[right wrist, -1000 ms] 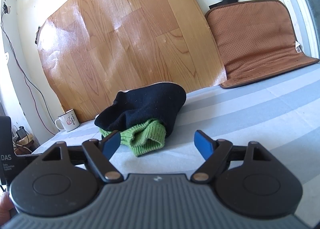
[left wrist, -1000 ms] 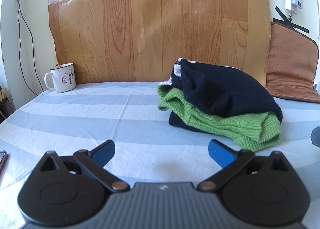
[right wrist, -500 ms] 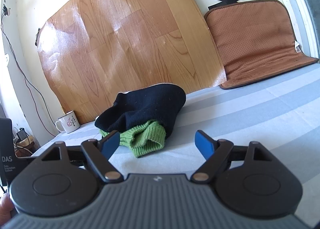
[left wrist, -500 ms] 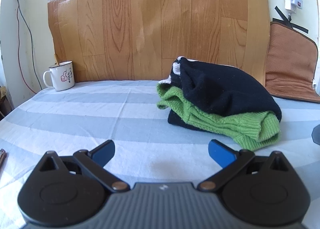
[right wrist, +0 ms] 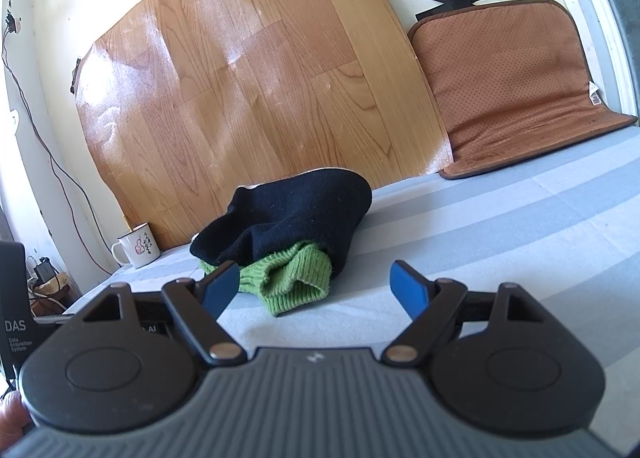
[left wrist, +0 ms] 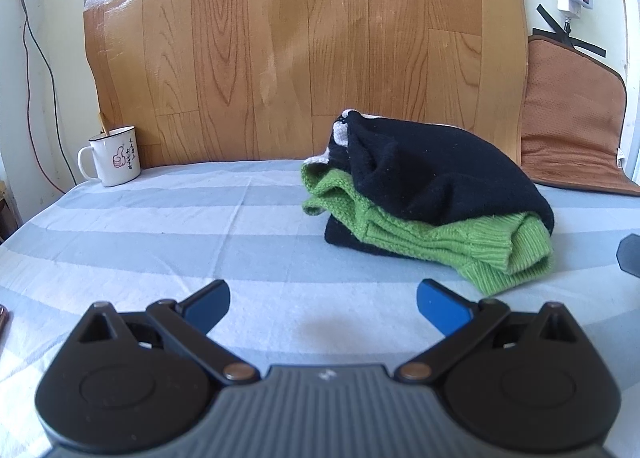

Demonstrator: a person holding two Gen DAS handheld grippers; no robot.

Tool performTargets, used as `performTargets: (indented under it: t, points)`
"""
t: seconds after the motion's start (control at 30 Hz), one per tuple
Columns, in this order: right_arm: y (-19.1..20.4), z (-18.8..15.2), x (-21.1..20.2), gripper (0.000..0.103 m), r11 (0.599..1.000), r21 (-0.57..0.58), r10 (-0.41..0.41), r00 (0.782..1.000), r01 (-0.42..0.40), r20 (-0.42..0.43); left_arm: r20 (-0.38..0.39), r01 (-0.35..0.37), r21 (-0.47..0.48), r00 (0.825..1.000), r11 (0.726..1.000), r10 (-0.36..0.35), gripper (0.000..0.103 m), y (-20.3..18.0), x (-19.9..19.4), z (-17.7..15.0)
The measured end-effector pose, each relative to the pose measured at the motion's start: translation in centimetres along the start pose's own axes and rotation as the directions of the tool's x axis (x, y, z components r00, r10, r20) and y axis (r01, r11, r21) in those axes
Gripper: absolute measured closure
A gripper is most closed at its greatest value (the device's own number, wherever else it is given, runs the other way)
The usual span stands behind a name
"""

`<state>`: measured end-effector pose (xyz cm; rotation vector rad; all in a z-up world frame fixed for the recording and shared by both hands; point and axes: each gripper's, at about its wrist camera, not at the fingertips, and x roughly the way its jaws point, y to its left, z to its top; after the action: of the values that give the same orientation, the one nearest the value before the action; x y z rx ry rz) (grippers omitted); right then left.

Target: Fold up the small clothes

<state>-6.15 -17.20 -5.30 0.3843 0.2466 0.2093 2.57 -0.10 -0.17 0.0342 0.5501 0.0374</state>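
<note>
We are holding both the left gripper (left wrist: pixel 323 300) and right gripper (right wrist: pixel 314 284) with fingers wide apart and empty; the sweater (left wrist: pixel 432 202) is lying folded on the bed (left wrist: pixel 160 226), seemingly finished.

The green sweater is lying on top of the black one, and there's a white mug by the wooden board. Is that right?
Not quite. The black sweater lies on top of the green sweater, which pokes out underneath; the left wrist view shows it. The white mug does stand by the wooden board.

- Bare striped sheet (left wrist: pixel 200 226) lies open ahead of the left gripper (left wrist: pixel 323 300).
- The clothes pile (left wrist: pixel 432 202) blocks its forward right.
- A mug (left wrist: pixel 114 162) stands far left, ahead.
</note>
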Motion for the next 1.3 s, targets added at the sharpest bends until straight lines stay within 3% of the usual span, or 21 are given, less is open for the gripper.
performTargets:
  t: [0.43,0.73,1.3]
  points:
    - [0.1,0.0,0.1,0.019,1.0,-0.001,-0.001,1.0,0.001,-0.005,0.036,0.039,0.004,0.999,0.999,-0.039,0.0,-0.1,-0.6,-0.2]
    - [0.1,-0.1,0.1,0.019,1.0,-0.001,0.0,1.0,0.0,-0.005,0.097,0.05,0.08,0.994,0.995,-0.058,0.0,-1.2,-1.5,-0.6]
    - [0.0,-0.2,0.2,0.019,1.0,0.004,0.003,1.0,-0.003,0.0,0.008,0.033,-0.002,0.999,0.999,-0.033,0.0,0.0,-0.2,-0.3]
